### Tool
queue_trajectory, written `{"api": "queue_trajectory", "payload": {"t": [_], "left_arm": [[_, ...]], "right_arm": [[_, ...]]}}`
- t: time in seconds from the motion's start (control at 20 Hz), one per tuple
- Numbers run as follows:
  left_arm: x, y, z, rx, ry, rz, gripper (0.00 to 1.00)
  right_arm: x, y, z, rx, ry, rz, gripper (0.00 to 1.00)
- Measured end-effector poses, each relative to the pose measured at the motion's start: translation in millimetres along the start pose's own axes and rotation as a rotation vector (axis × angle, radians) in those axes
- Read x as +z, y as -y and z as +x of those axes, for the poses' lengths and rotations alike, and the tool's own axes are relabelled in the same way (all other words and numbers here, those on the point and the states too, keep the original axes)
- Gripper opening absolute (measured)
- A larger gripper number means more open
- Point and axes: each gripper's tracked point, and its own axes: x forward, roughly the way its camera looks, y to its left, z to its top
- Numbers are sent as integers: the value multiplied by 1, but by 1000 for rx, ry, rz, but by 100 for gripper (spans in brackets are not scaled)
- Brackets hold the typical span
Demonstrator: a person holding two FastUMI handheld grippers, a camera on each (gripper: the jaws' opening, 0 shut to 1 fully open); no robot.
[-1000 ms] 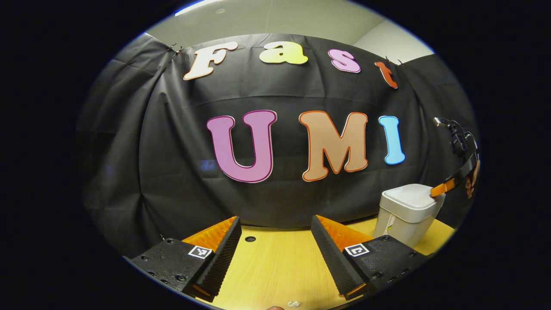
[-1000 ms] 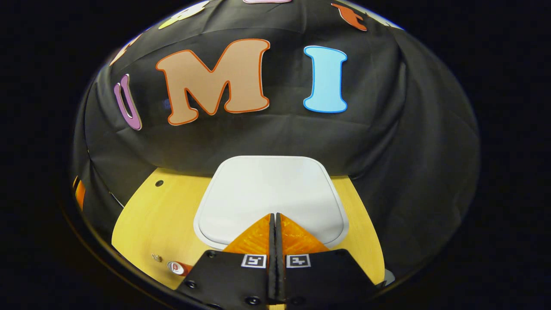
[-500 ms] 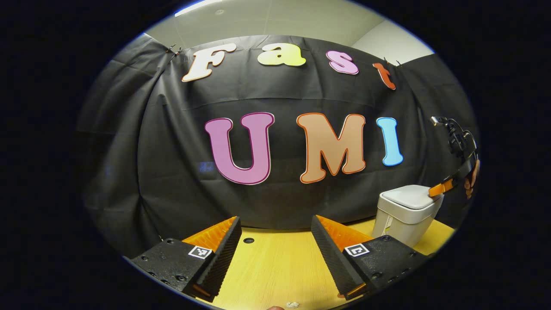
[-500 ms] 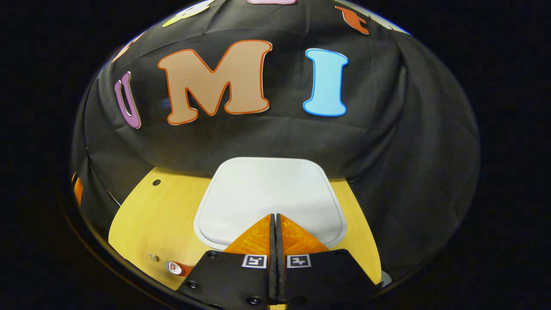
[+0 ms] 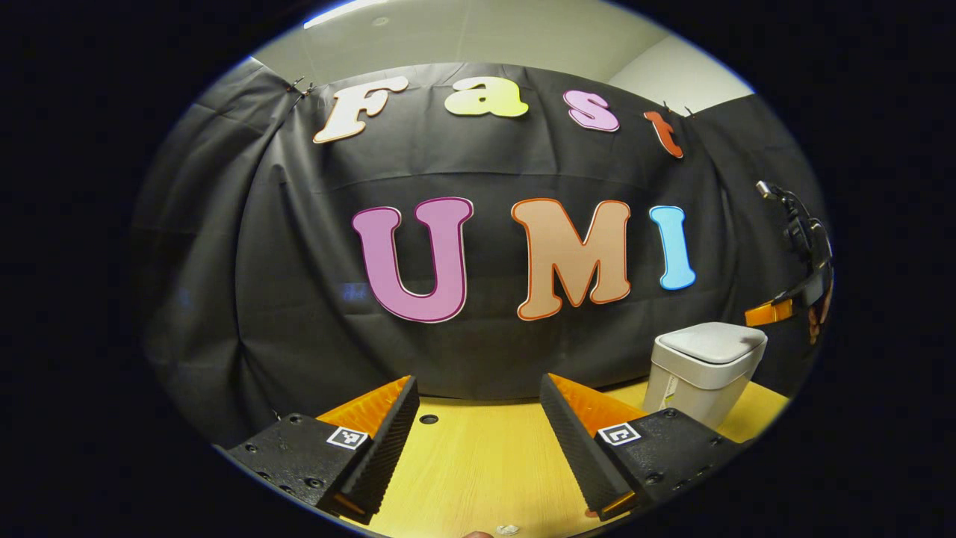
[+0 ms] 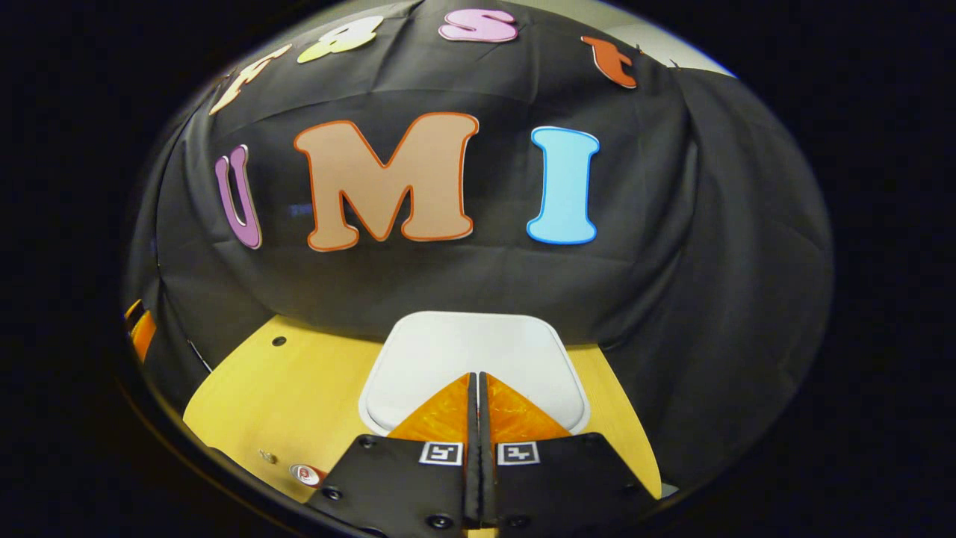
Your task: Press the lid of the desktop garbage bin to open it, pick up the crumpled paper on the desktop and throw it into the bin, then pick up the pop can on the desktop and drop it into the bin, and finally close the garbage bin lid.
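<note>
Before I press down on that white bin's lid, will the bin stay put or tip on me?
The bin looks like thin plastic, so probably light. It is tall for its base and narrows toward the bottom, so an off-centre push may tip or slide it on the smooth wooden table. The shut right gripper sits near the lid's front edge; pressing straight down seems safest.

Wooden table (image 6: 299, 388) bears white bin (image 5: 702, 370); pop can (image 6: 308, 474); crumpled paper (image 5: 508, 530).
</note>
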Motion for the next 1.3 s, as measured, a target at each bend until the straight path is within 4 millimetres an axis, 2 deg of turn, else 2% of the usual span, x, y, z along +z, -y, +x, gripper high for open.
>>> {"api": "queue_trajectory", "payload": {"t": [0.05, 0.2, 0.25, 0.3, 0.35, 0.4, 0.45, 0.55, 0.6, 0.65, 0.7, 0.75, 0.8, 0.85, 0.9, 0.95, 1.0, 1.05, 1.15, 1.2, 1.25, 1.3], "left_arm": [[0, 1, 2, -4, -3, 0, 95], [1, 2, 1, -12, -1, 4, 95], [1, 3, 1, -16, 0, 6, 100], [1, 3, 2, -19, 0, 7, 100], [0, 4, 1, -21, 0, 9, 95], [1, 4, 1, -24, 1, 10, 95], [-1, 4, 1, -27, 0, 10, 100], [-2, 3, 1, -30, -4, 10, 100], [-4, 3, 0, -32, -7, 11, 95], [-6, 3, -1, -31, -8, 12, 95], [-7, 2, -1, -32, -12, 14, 100], [-8, 1, -1, -32, -15, 15, 100], [-10, 1, -1, -33, -19, 16, 95], [-12, 1, -2, -34, -23, 18, 95], [-15, 0, -2, -34, -28, 21, 95], [-17, 0, -3, -35, -34, 24, 100], [-21, 0, -4, -36, -40, 25, 100], [-24, 1, -4, -38, -50, 25, 95], [-35, 2, -5, -43, -73, 25, 95], [-41, 2, -5, -46, -86, 26, 100], [-48, 3, -6, -50, -104, 27, 100], [-56, 3, -7, -51, -121, 28, 95]], "right_arm": [[6, -2, -2, 8, 28, 0, 2], [17, -14, -11, 37, 101, 1, 5], [22, -19, -15, 53, 122, 8, 17], [25, -22, -19, 60, 148, 15, 22], [29, -26, -23, 71, 171, 18, 34], [32, -30, -27, 80, 194, 20, 40], [35, -36, -30, 99, 214, 20, 42], [38, -49, -40, 131, 239, 4, 61], [37, -54, -44, 139, 247, -5, 61], [38, -57, -47, 144, 253, -9, 65], [36, -64, -50, 156, 255, -9, 72], [33, -71, -51, 170, 252, -4, 83], [29, -79, -53, 187, 247, 2, 84], [27, -84, -55, 197, 244, 2, 84], [23, -88, -57, 208, 240, 2, 81], [19, -92, -58, 217, 233, -2, 81], [14, -97, -59, 228, 226, -6, 81], [9, -103, -61, 238, 217, -10, 84], [-4, -115, -64, 266, 194, -20, 84], [-12, -122, -64, 282, 181, -27, 84], [-19, -128, -65, 297, 166, -33, 84], [-27, -136, -67, 317, 150, -35, 84]]}}
